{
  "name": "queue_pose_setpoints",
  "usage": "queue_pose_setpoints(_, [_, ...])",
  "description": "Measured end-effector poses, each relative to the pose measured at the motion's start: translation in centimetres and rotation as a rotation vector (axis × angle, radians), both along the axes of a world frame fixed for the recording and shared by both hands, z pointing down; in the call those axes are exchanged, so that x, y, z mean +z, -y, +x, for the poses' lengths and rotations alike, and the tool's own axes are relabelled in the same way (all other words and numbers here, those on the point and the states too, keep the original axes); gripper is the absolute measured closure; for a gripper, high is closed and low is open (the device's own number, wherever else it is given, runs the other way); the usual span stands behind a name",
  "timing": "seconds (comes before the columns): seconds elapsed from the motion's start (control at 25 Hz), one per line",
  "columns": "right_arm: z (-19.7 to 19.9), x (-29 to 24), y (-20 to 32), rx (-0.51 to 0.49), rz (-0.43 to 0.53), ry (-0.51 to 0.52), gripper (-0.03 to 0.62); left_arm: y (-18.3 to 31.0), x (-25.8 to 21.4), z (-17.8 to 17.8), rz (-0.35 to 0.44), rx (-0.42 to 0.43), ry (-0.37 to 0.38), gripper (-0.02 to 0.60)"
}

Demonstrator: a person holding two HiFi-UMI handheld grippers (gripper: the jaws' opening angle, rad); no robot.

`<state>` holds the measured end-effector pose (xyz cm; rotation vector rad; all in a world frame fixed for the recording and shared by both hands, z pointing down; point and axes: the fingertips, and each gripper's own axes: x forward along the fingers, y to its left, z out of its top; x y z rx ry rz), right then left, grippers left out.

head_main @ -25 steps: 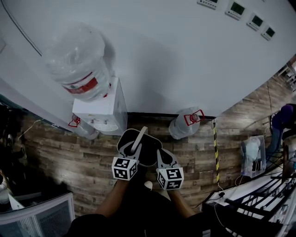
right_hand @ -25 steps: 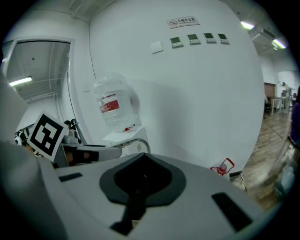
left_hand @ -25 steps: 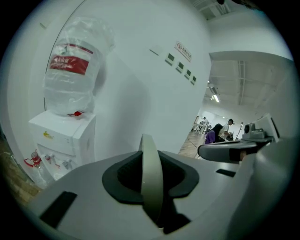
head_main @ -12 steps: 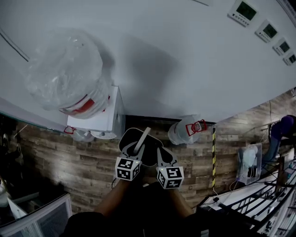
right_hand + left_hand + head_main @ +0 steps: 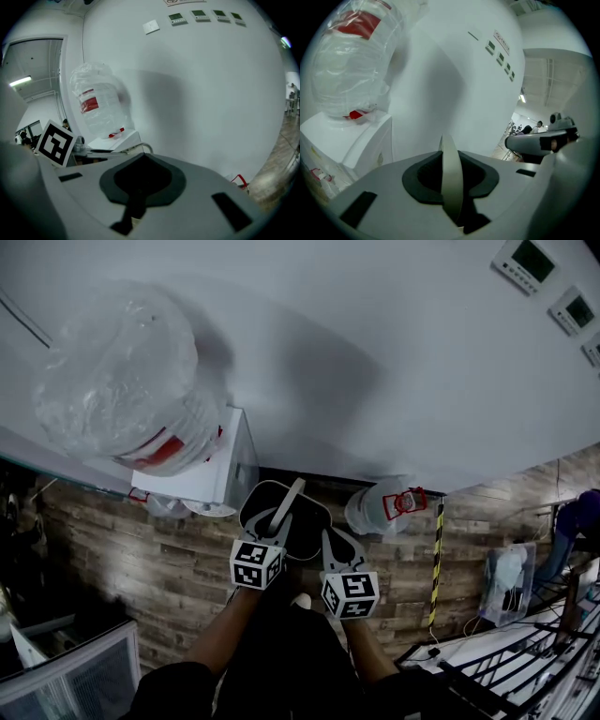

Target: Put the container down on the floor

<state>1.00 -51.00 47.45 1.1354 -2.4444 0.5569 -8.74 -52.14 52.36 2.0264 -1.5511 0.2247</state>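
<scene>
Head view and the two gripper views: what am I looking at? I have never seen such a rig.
There is no robot here. A person holds one gripper in each hand. The head view comes from a camera on their head, looking down. The other two cameras ride on the grippers and look along the jaws. The left gripper pinches the pale handle of a dark container, and the right gripper seems to grip its rim. On the wooden floor are a water dispenser and a spare water bottle.
</scene>
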Motion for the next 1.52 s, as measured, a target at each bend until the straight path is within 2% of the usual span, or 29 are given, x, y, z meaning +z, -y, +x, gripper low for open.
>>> queue_pose_setpoints(0.2, [-0.4, 1.7, 0.0, -0.043, -0.014, 0.02, 0.583, 0.9, 1.0, -0.9, 0.009, -0.063, 0.01, 0.495])
queue_pose_setpoints(0.52, [-0.1, 6.0, -0.2, -0.094, -0.017, 0.032, 0.583, 1.8, 5.2, -0.1, 0.035, -0.127, 0.018, 0.495])
queue_pose_setpoints(1.04, [1.6, 15.1, 0.9, -0.08, -0.013, 0.059, 0.583, 3.9, 14.0, 0.2, 0.057, -0.173, 0.012, 0.497])
queue_pose_setpoints(1.52, [0.1, 23.0, 3.1, -0.086, 0.047, 0.054, 0.583, 6.0, 20.7, -1.1, 0.085, -0.168, 0.021, 0.497])
